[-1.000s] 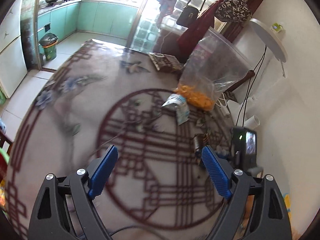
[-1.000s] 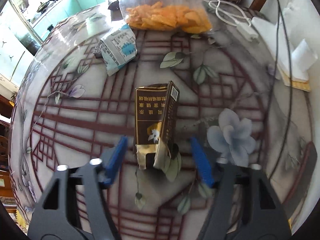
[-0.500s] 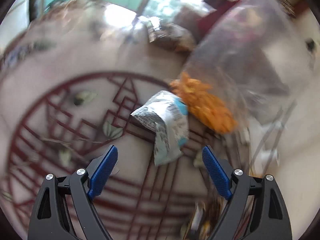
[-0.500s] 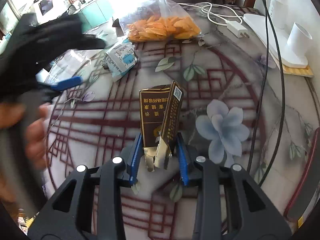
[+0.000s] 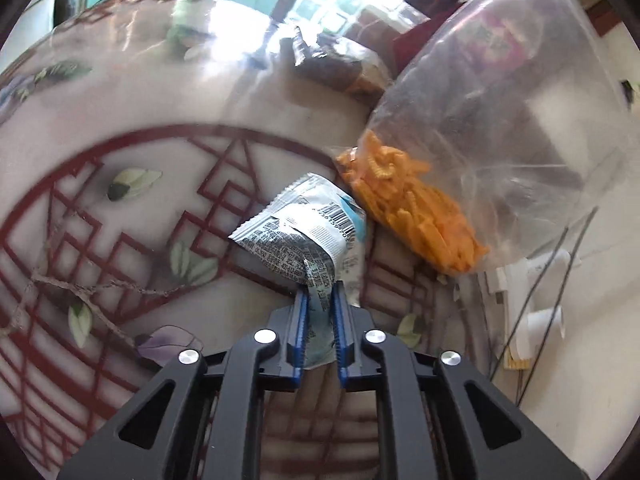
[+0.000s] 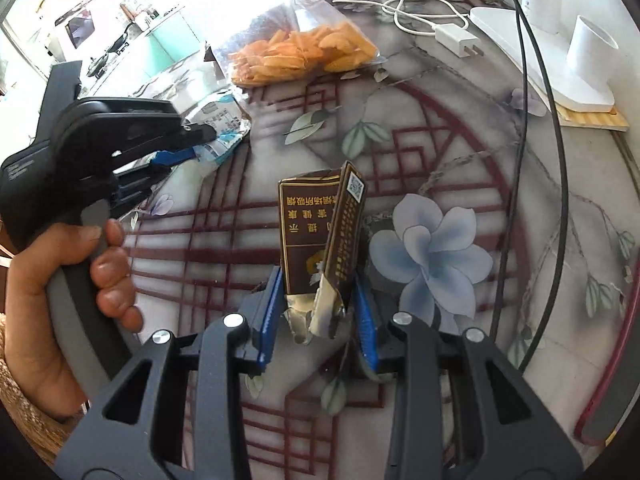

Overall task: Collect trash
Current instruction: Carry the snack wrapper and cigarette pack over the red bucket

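Your left gripper (image 5: 319, 312), at lower centre of its wrist view, is clamped tight on the near tail of the crumpled silver-and-blue printed snack wrapper (image 5: 304, 232); the foil runs back between both blue pads, while the rest of the packet lies ahead on the glass-topped table with a red lattice and flower pattern (image 5: 120, 208). Just beyond the wrapper, touching its upper right edge, sits the clear plastic bag of orange ridged crisps (image 5: 412, 216).

In the right wrist view, your right gripper (image 6: 316, 300) grips the torn foil end of the dark brown cardboard cigarette pack (image 6: 316, 236), which juts forward from between the pads at frame centre, its flap tilted open. At the left edge, your left hand (image 6: 60, 292) grasps the other gripper's handle. A white charger with cable (image 6: 452, 36) lies at upper right.
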### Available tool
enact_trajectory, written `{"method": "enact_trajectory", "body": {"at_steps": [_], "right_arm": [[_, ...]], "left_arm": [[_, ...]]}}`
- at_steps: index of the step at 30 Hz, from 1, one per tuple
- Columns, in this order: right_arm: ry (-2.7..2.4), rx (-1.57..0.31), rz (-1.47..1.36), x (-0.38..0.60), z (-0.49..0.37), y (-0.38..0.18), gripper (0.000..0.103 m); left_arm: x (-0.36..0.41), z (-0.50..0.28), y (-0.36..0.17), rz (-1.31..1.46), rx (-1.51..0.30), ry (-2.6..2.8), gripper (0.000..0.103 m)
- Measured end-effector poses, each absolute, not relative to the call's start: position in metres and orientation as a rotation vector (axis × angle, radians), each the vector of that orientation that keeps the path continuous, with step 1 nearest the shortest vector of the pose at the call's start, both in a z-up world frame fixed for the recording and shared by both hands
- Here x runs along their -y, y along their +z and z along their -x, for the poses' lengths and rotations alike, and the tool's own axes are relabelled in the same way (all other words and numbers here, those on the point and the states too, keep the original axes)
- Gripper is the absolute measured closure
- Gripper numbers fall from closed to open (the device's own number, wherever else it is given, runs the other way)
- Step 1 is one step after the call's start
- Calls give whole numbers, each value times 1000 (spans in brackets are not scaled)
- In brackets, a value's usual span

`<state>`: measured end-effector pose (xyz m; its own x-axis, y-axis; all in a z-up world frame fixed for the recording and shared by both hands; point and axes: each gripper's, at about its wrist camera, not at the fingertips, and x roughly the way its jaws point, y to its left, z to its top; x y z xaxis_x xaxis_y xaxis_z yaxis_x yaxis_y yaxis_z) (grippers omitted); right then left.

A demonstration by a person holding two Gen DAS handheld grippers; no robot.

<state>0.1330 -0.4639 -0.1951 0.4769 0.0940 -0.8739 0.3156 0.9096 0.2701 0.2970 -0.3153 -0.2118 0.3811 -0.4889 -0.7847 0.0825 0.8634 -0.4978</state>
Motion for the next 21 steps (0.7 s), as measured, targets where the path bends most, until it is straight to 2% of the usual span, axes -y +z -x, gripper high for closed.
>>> {"method": "enact_trajectory", "body": {"at_steps": [11,21], "right_arm": [[-100,-1018,-358,415,-109,-148,69],[-25,-969,-246,331,-83,-104,69]], "left_arm": [[258,-230,-109,173,-922,-535,96],[147,-142,-87,112,-927,-489,96]]}}
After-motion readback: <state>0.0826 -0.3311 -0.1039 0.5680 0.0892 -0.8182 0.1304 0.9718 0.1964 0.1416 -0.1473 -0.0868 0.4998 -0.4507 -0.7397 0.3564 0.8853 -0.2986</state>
